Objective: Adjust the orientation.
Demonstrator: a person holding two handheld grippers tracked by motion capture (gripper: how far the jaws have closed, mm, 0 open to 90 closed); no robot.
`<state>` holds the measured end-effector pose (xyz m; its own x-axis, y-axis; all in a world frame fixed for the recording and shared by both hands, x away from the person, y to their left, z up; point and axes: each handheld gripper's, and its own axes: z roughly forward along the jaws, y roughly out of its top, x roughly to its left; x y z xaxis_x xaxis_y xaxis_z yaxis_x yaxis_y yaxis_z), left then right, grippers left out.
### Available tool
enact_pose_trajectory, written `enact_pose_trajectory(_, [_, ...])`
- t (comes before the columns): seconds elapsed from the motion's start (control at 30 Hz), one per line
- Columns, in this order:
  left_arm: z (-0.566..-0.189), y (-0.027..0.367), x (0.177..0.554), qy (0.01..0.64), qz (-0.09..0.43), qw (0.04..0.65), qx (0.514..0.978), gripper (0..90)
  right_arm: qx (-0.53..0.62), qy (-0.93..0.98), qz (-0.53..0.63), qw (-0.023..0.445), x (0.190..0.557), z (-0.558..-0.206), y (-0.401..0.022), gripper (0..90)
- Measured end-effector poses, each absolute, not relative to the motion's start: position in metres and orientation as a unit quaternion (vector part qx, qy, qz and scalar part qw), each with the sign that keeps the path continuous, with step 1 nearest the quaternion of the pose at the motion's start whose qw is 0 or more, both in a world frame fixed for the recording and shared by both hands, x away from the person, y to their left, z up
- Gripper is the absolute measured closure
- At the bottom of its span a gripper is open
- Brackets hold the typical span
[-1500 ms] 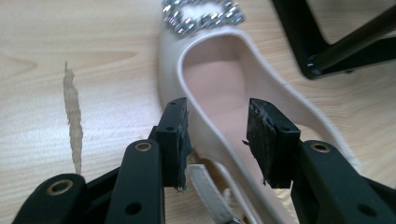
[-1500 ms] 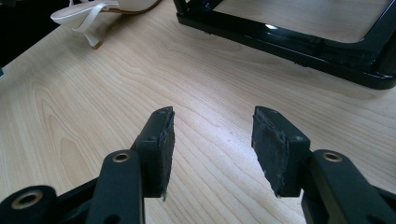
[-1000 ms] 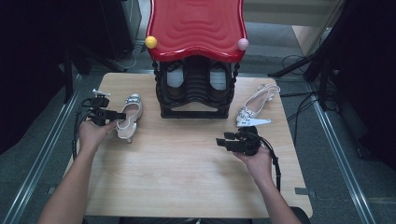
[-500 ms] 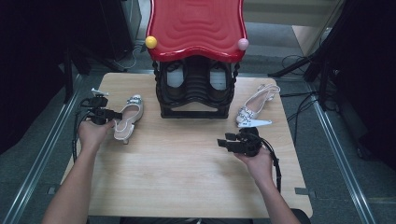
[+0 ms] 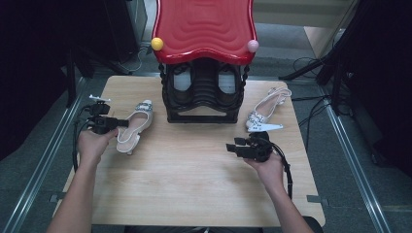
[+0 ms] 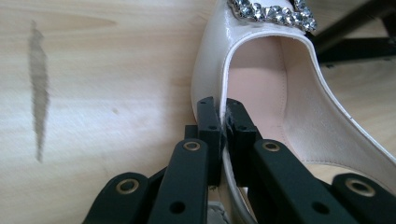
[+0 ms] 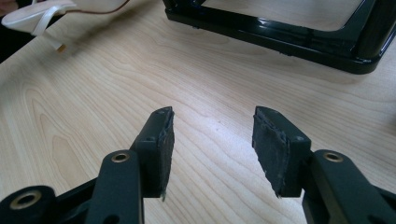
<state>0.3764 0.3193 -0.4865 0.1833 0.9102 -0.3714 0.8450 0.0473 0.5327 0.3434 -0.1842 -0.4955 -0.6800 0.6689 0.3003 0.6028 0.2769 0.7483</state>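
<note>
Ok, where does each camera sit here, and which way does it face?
High view: above the person's side, looking forward and down on the table; forearms, left tongs and right tongs show.
Left gripper view: rides the left tongs, facing the shoe they pinch by its rim.
Right gripper view: rides the open right tongs, facing the rack.
Shared: shoe and rack also appear from above.

Left hand-held gripper (image 5: 124, 124) clamped shut, right hand-held gripper (image 5: 231, 147) jaws apart, forearms low over table
</note>
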Motion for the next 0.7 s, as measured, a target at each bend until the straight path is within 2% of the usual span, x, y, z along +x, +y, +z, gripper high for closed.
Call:
enact_pose_trajectory(0.37, [-0.488,0.29,0.345,0.61,0.026,0.345,0.713,87.9,0.388,0.803,0.451,0.036,0.35,-0.494,-0.178,49.3])
enact_pose_trajectory(0.7, [-0.474,0.263,0.328,0.568,0.015,0.362,0.739,87.9,0.389,0.804,0.448,0.037,0.35,-0.495,-0.177,49.3])
